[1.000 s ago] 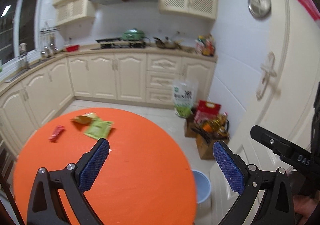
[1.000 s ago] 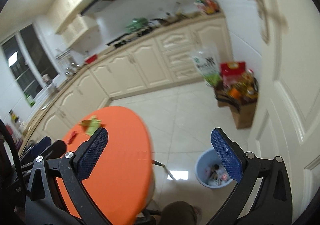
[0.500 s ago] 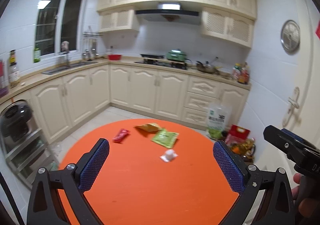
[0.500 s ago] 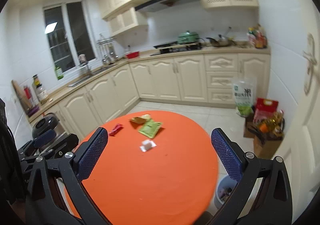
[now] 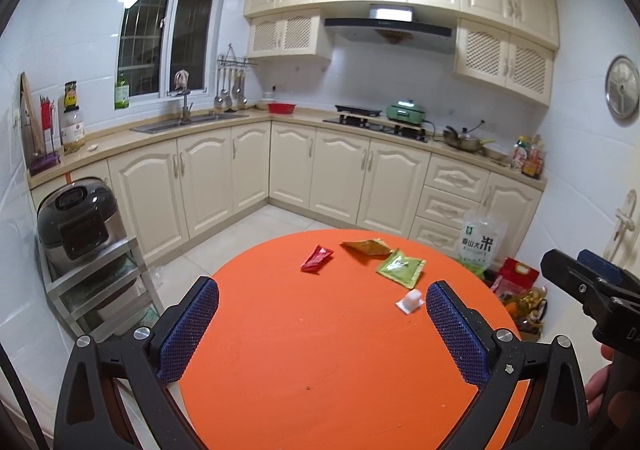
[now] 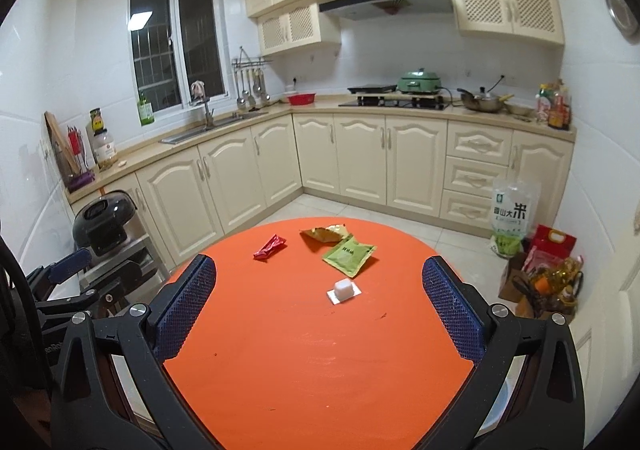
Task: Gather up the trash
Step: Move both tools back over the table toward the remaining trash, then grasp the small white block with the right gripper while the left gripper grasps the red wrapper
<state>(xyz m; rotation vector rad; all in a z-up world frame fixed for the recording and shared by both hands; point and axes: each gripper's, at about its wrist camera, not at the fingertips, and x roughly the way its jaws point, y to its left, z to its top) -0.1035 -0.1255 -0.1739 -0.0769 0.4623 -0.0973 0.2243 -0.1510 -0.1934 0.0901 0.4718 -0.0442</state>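
both the left gripper [image 5: 318, 330] and right gripper [image 6: 318, 310] gape wide, empty, above the orange table [image 6: 320, 370] with wrappers [image 6: 350, 253]

Four bits of trash lie on the far half of the round orange table [image 6: 320, 370]. A crumpled red wrapper [image 6: 270, 247] sits leftmost. A torn golden-brown packet [image 6: 325, 233] lies farthest back, touching a flat green sachet [image 6: 349, 253]. A small white cup on its peeled white lid [image 6: 344, 290] sits nearest, apart from the others.
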